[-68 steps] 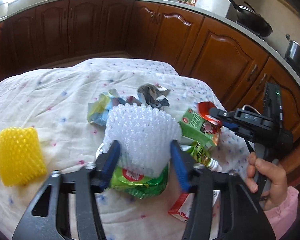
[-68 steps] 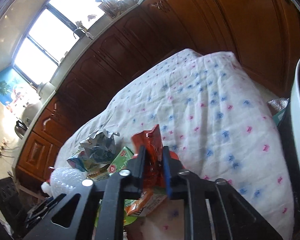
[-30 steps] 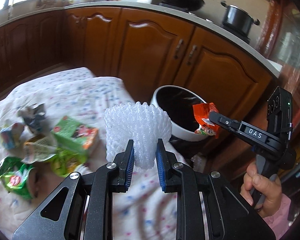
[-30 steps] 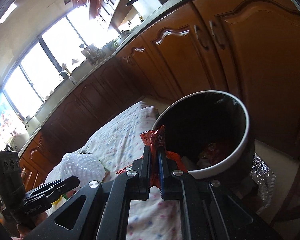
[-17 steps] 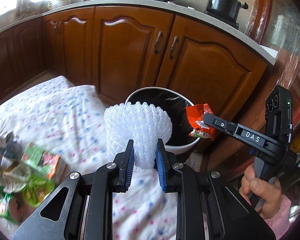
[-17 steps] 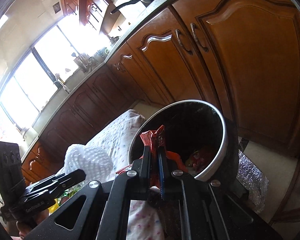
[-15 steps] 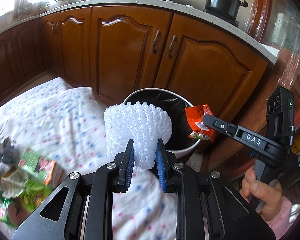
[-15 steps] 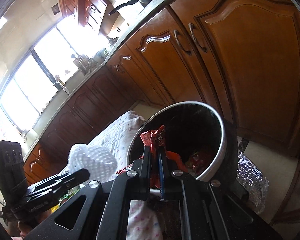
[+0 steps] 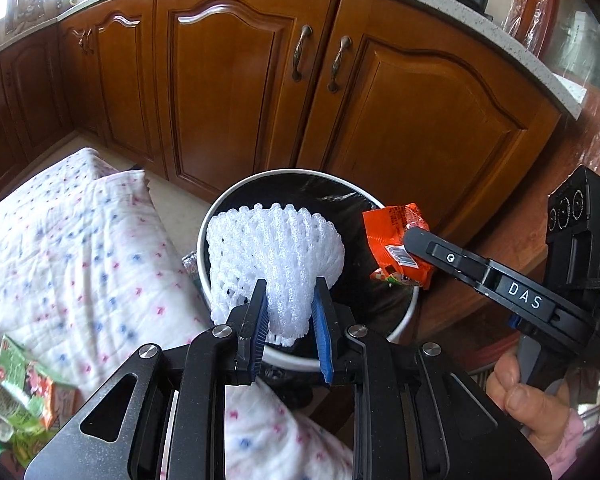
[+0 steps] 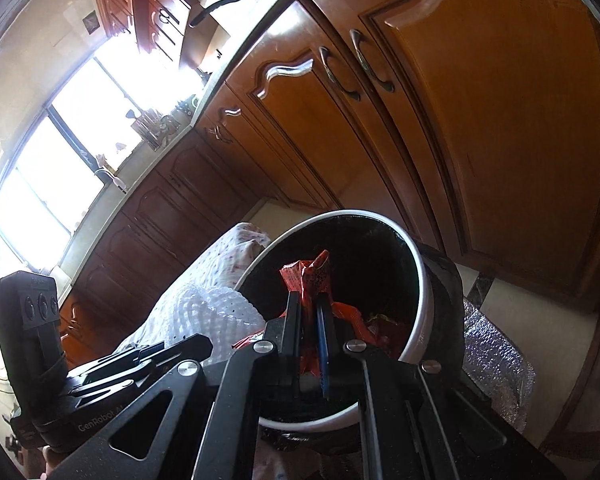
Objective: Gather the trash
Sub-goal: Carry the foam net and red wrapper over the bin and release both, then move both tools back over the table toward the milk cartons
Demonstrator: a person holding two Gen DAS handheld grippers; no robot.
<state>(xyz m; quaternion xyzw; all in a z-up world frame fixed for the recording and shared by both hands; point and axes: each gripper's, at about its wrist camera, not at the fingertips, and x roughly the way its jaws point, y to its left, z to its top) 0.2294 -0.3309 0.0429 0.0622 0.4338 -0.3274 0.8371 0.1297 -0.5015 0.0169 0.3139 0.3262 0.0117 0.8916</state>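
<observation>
My left gripper (image 9: 288,296) is shut on a white foam fruit net (image 9: 274,250) and holds it over the near rim of the round white trash bin (image 9: 216,216) with a black liner. My right gripper (image 10: 310,304) is shut on an orange-red snack wrapper (image 10: 306,276) and holds it above the bin's opening (image 10: 424,276). In the left wrist view the right gripper (image 9: 414,246) comes in from the right with the wrapper (image 9: 392,240) over the bin's right side. The foam net also shows in the right wrist view (image 10: 196,312).
A table with a white dotted cloth (image 9: 72,248) lies left of the bin. Green cartons and wrappers (image 9: 20,392) lie at its near left. Brown kitchen cabinets (image 9: 236,80) stand close behind the bin. Some trash lies inside the bin (image 10: 384,320).
Both grippers have moved from the table toward the bin with their loads. The foam net and the wrapper now hang over the bin's opening. Both stay shut.
</observation>
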